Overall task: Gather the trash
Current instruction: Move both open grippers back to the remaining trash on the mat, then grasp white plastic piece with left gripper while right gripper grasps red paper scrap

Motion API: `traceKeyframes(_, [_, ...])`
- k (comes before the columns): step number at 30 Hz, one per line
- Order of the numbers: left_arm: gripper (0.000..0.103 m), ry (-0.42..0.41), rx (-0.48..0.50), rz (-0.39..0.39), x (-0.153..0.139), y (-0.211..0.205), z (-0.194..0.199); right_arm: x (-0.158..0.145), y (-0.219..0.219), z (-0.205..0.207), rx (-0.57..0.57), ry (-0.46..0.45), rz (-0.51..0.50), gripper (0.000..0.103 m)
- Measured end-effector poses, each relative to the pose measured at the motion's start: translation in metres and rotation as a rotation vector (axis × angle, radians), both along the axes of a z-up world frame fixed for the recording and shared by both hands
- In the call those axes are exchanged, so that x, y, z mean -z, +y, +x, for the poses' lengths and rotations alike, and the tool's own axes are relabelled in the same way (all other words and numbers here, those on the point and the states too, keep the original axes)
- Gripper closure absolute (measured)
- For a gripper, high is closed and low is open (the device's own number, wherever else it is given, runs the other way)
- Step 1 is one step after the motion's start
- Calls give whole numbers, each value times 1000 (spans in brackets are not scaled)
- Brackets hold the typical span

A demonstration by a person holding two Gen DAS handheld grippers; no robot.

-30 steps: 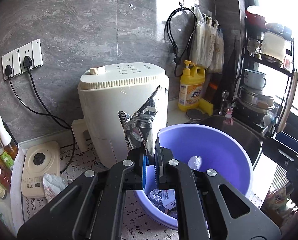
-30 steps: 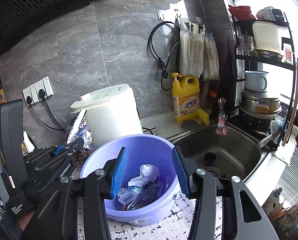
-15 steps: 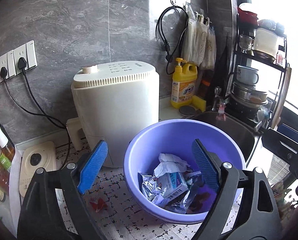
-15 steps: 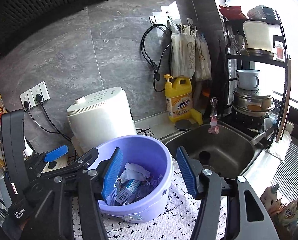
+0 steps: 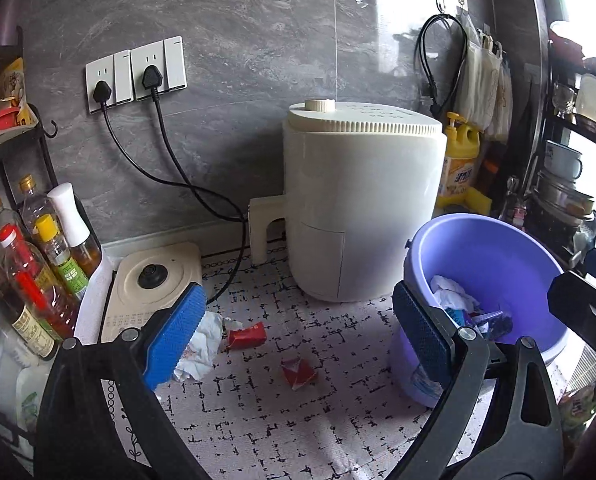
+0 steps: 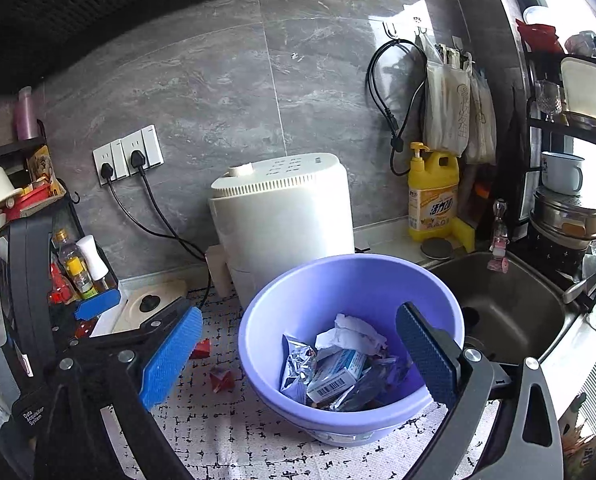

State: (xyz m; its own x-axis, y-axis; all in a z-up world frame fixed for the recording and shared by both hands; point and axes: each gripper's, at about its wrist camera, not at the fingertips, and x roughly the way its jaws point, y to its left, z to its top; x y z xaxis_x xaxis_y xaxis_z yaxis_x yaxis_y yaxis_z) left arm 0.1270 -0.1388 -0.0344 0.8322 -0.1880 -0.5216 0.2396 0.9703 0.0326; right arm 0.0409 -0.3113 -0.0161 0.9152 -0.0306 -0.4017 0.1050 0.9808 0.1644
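Step in hand: between pickups.
Left tool [image 5: 294,320]: jaws opening, nothing between.
Right tool [image 6: 298,344]: jaws opening, empty, over purple basin [image 6: 258,320].
Remaining on bench [image 5: 338,432]: crumpled tissue [image 5: 200,344], two red wrappers [image 5: 247,336].
Next: descend, pinch one.

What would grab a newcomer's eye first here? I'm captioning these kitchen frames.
The purple basin, front and centre on the patterned mat, half full of wrappers and crumpled paper. Behind it stands a cream appliance. On the mat to its left lie two red wrappers and a crumpled tissue.
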Motion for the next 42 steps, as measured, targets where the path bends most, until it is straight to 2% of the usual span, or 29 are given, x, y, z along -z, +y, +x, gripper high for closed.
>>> traceKeyframes(9, [9,13,-141,13,11,53,-1,10,53,21,-153,20,-38,8])
traceKeyframes(23, [9,81,-310,11,36,119,1,37,103,50,-293,97,-40,9])
traceKeyframes(35, [10,194,-382,5,86,148,10,78,123,76,-347,202,-36,24])
traceKeyframes(37, [13,207,-388,6,95,150,12,87,123,81,-342,224,-32,28])
traceKeyframes(40, [18,238,-398,-3,107,154,18,103,121,91,-340,270,-13,40])
traceKeyframes(42, [18,254,-408,-3,115,156,22,111,120,96,-341,294,-7,44])
